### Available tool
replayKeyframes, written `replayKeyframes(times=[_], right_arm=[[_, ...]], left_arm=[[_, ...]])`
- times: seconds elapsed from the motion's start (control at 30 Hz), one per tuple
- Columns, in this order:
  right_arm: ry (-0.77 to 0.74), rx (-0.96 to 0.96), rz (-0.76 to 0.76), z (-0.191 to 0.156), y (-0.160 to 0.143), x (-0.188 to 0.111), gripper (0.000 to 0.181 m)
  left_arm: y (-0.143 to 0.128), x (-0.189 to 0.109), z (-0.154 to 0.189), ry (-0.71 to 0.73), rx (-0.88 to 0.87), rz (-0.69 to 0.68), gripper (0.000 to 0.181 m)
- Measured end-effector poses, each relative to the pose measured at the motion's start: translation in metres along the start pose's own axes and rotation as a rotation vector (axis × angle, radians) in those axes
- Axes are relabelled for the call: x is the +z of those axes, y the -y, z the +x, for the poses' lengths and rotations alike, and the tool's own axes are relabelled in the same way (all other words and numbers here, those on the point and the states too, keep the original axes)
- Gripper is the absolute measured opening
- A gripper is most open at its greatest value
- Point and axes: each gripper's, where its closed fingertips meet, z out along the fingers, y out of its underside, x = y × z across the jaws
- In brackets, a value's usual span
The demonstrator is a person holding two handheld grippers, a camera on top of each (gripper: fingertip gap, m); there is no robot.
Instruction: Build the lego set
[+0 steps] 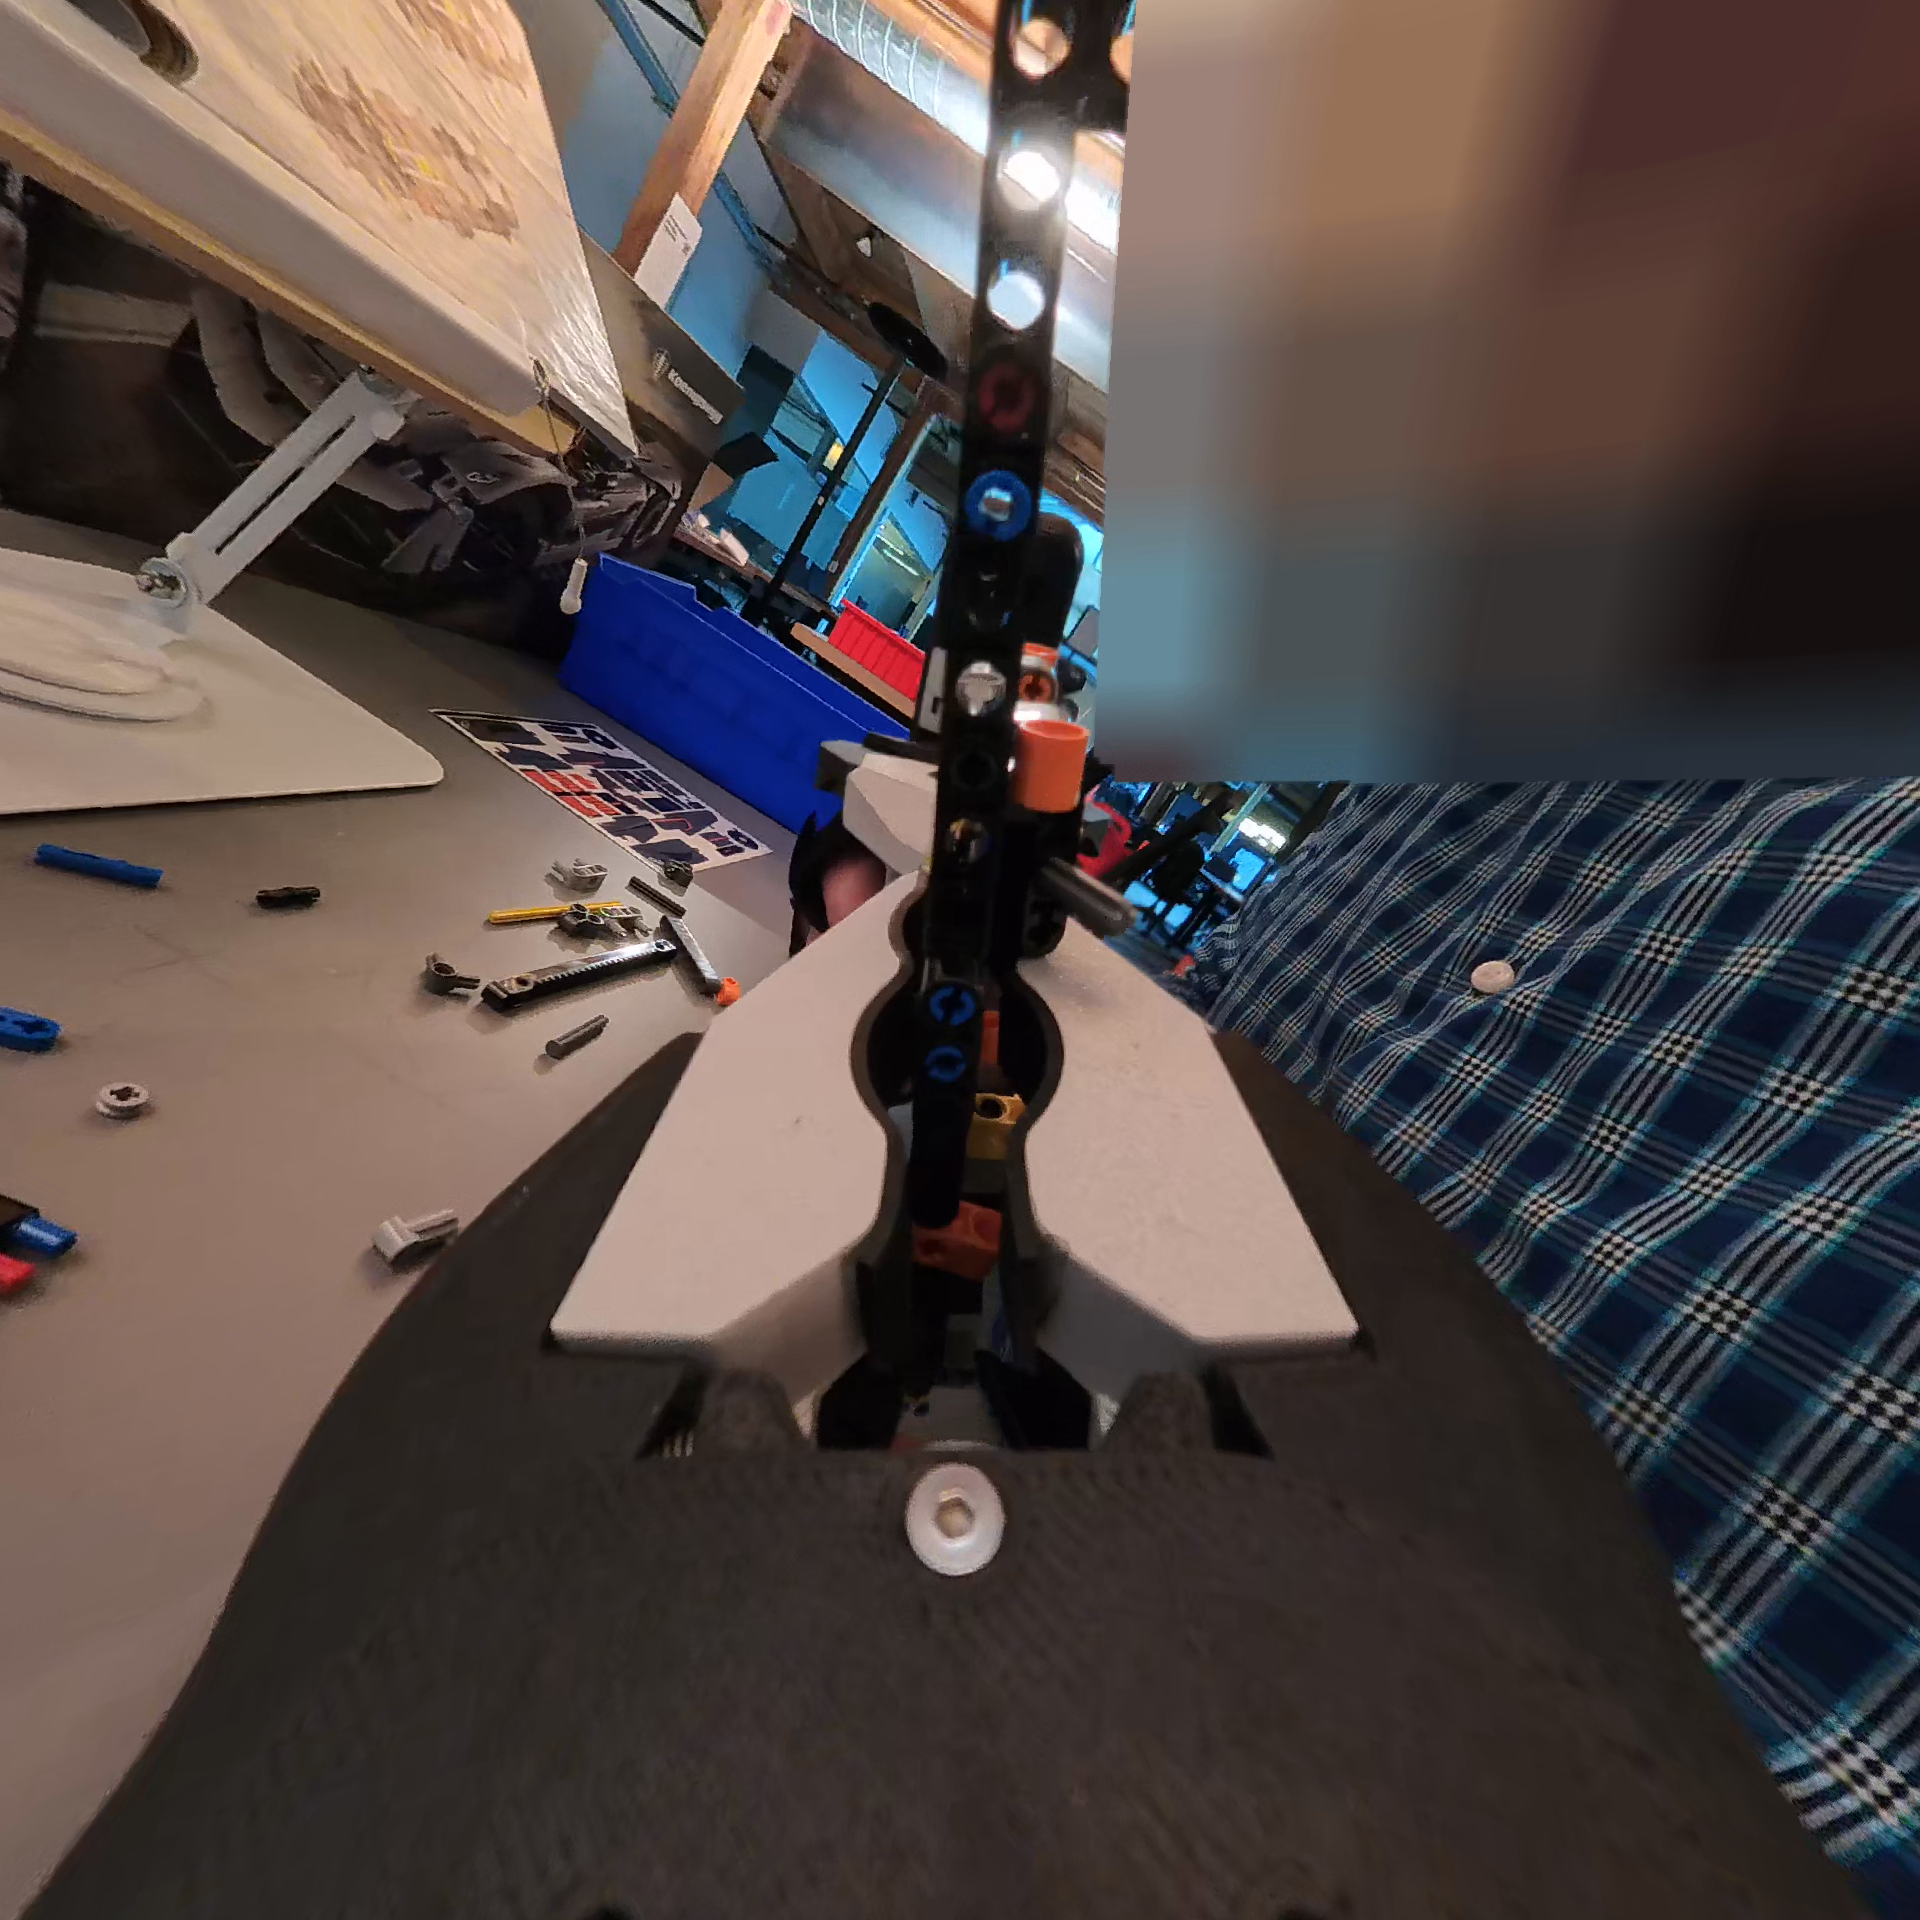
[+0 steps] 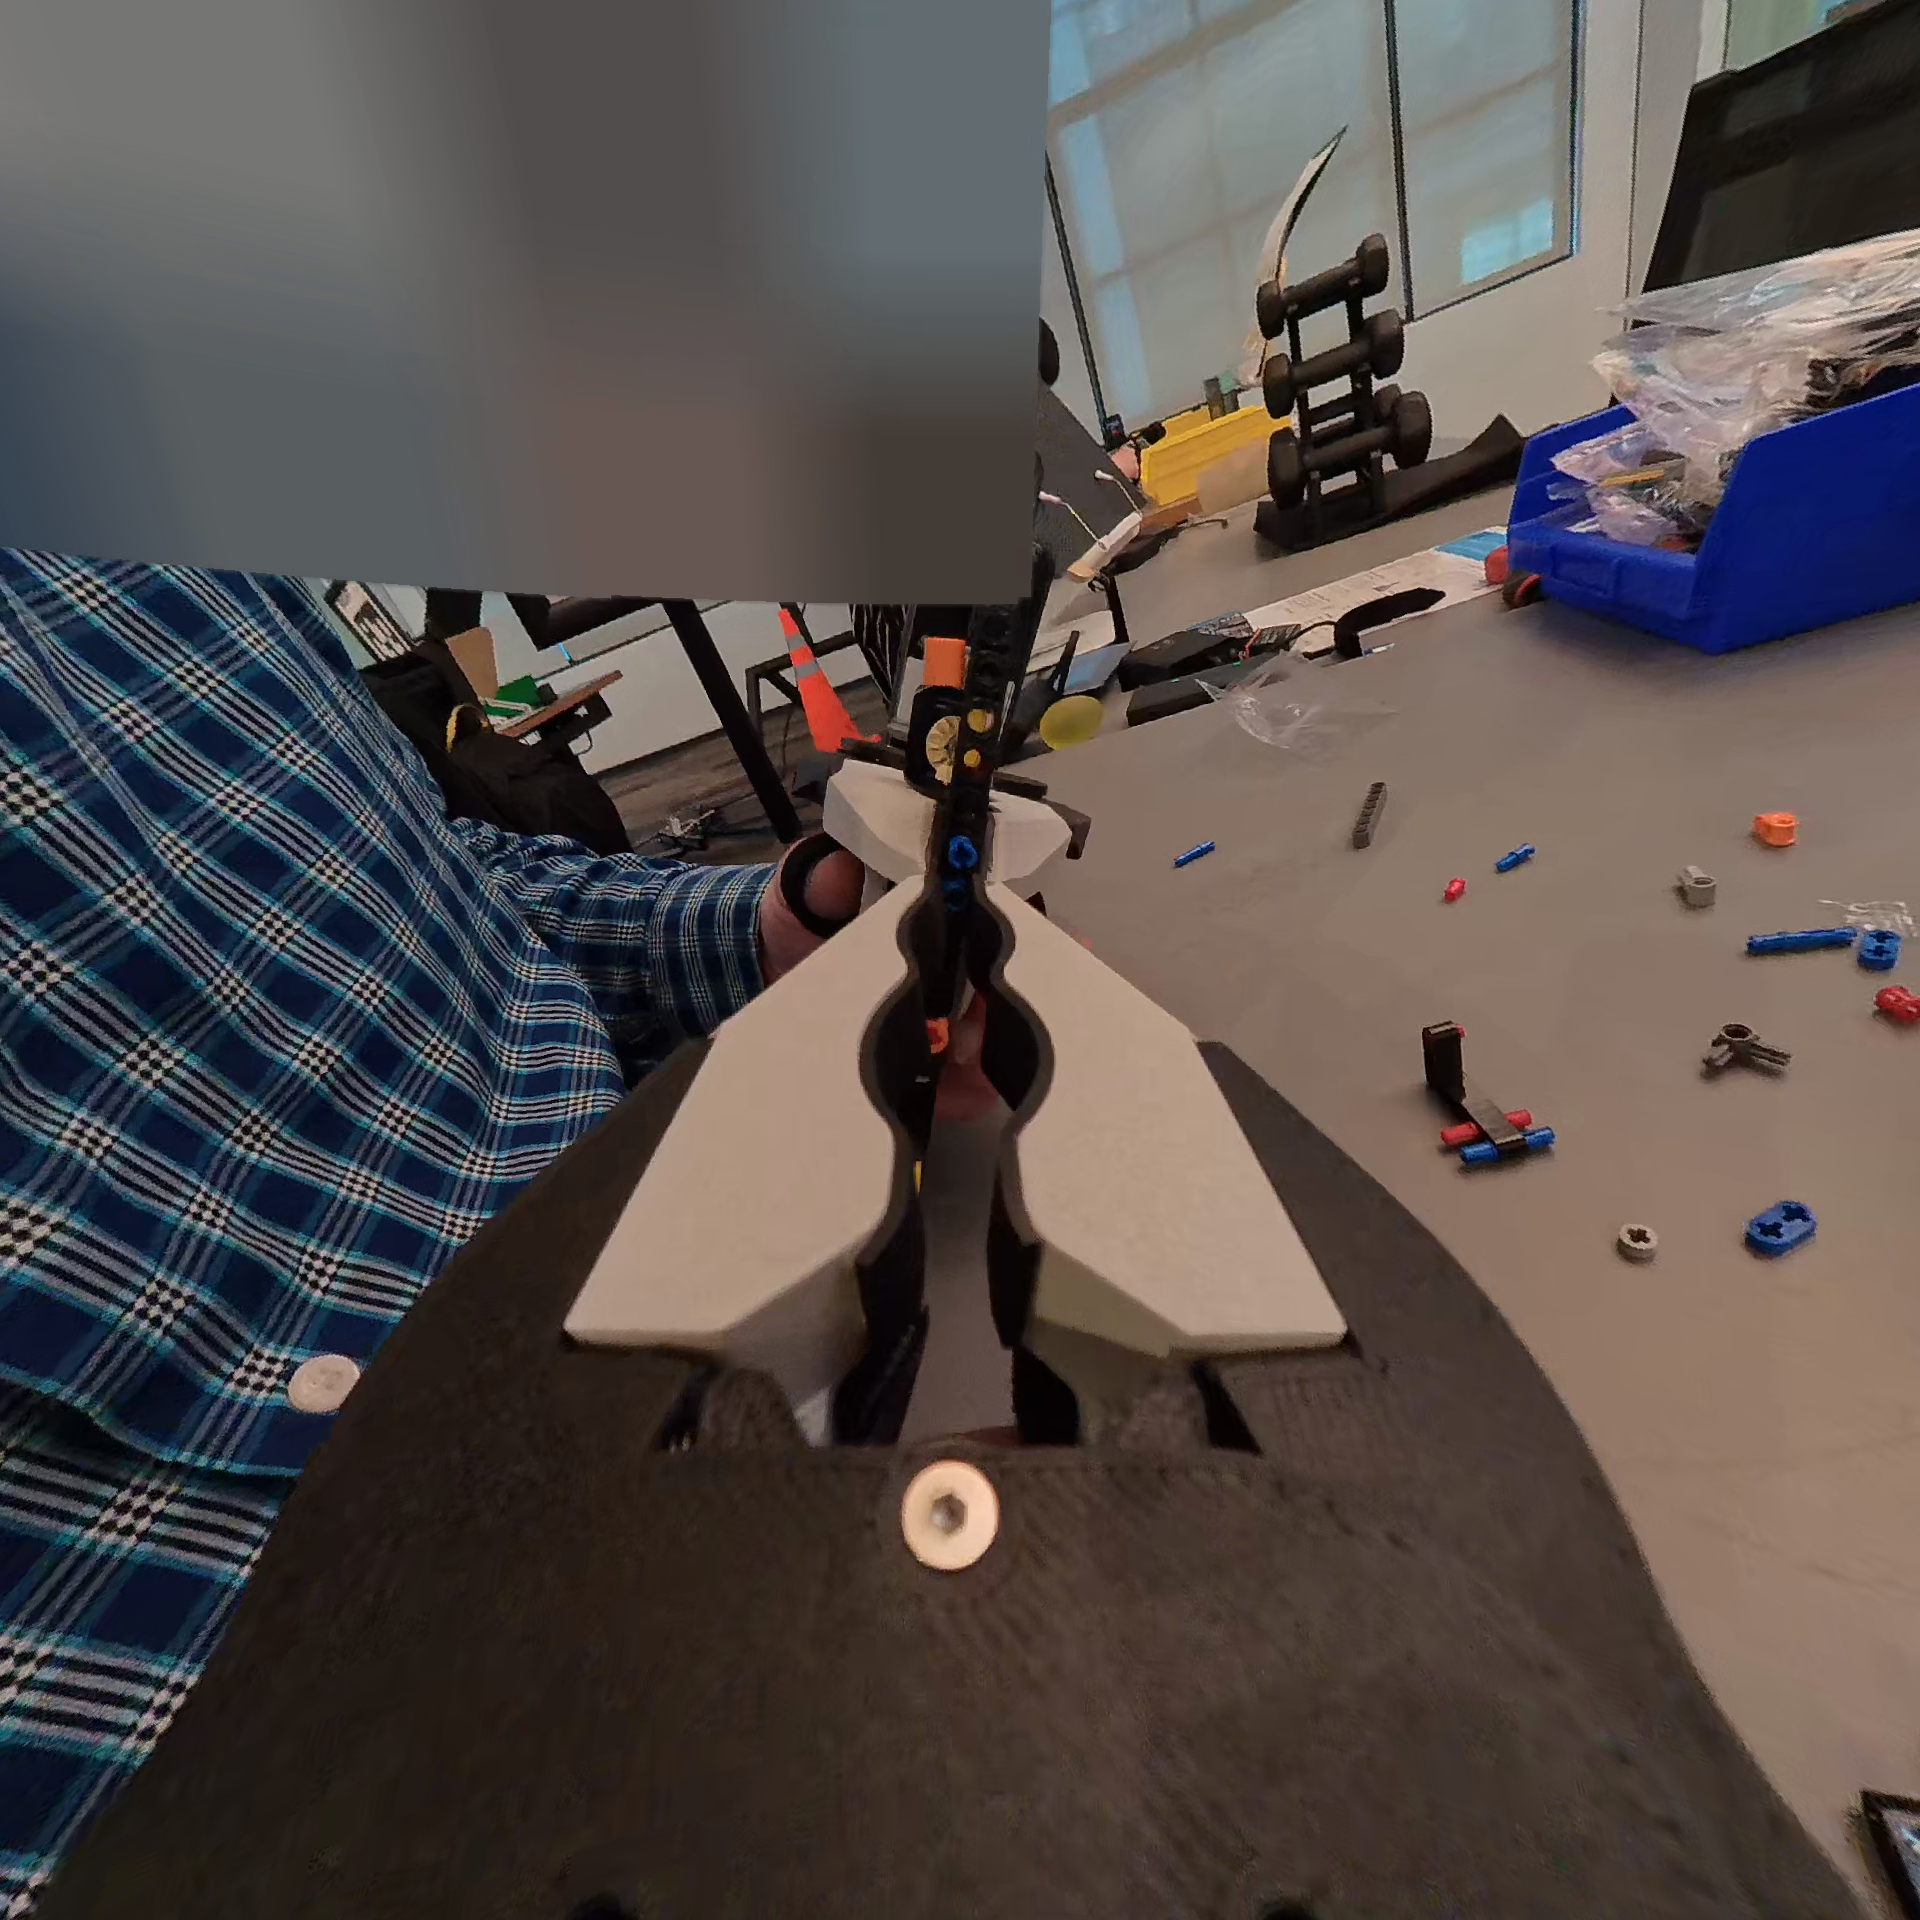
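A long black Lego beam assembly (image 1: 1003,416) with blue pins, an orange connector and yellow parts is held in the air between both grippers. My left gripper (image 1: 961,914) is shut on its lower end; the beam rises past the fingertips. My right gripper (image 2: 958,904) is shut on the same assembly (image 2: 961,748) from the opposite side. Each view shows the other gripper's white fingers just beyond its own tips. Loose Lego parts lie on the grey table: a black toothed rack (image 1: 577,977) and blue pins (image 2: 1803,940).
The person's blue plaid shirt (image 1: 1558,1143) is close behind the assembly. A blue bin (image 1: 707,686) and a sticker sheet (image 1: 623,779) lie on the left side. Another blue bin with plastic bags (image 2: 1745,520) and a dumbbell rack (image 2: 1340,395) stand at the right. Only a small space, under 4 cm, lies between the two pairs of fingers.
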Motion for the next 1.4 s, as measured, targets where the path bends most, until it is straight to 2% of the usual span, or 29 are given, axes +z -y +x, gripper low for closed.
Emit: replayKeyframes(times=[0.3, 0.33, 0.4, 0.43, 0.47, 0.5, 0.63, 0.7, 0.77, 0.87, 1.03, 1.23, 1.4], right_arm=[[0.054, 0.028, 0.016, -0.009, -0.001, -0.003, 0.000], [0.038, 0.034, 0.063, -0.005, 0.007, -0.010, 0.000], [-0.059, 0.104, 0.243, 0.029, 0.042, -0.058, 0.000], [-0.097, 0.054, 0.160, 0.035, 0.031, -0.060, 0.000], [-0.046, 0.057, 0.092, 0.025, 0.020, -0.049, 0.000], [-0.014, 0.041, 0.063, 0.015, 0.014, -0.037, 0.000], [-0.029, -0.090, -0.037, 0.010, 0.006, -0.018, 0.002], [-0.021, -0.144, -0.095, 0.003, -0.003, -0.006, 0.014], [-0.007, -0.139, -0.085, -0.002, -0.004, 0.003, 0.014], [-0.017, -0.094, -0.057, 0.004, -0.002, 0.006, 0.006], [0.029, -0.010, -0.023, 0.001, 0.000, 0.007, 0.005], [0.035, 0.004, -0.016, 0.001, 0.000, 0.004, 0.000], [0.026, 0.032, -0.004, 0.004, 0.000, 0.001, 0.000]], left_arm=[[-0.004, 0.000, 0.008, 0.002, 0.098, -0.083, 0.007], [0.002, -0.004, 0.008, 0.002, 0.097, -0.050, 0.007], [0.041, -0.049, -0.005, 0.066, 0.043, 0.145, 0.004], [0.033, -0.052, -0.009, 0.108, 0.072, 0.071, 0.006], [0.021, -0.041, -0.005, 0.093, 0.079, -0.007, 0.007], [0.015, -0.029, -0.001, 0.062, 0.063, -0.023, 0.007], [0.016, -0.022, -0.001, -0.005, -0.092, 0.053, 0.006], [0.018, -0.018, -0.001, -0.007, -0.129, 0.077, 0.006], [0.011, -0.012, -0.003, -0.014, -0.176, 0.058, 0.006], [0.006, -0.007, -0.003, -0.030, -0.204, 0.072, 0.006], [0.005, -0.006, 0.000, -0.044, -0.203, 0.070, 0.006], [0.002, -0.003, 0.000, -0.041, -0.203, 0.060, 0.019], [0.001, -0.005, -0.006, 0.037, -0.130, 0.050, 0.009]])
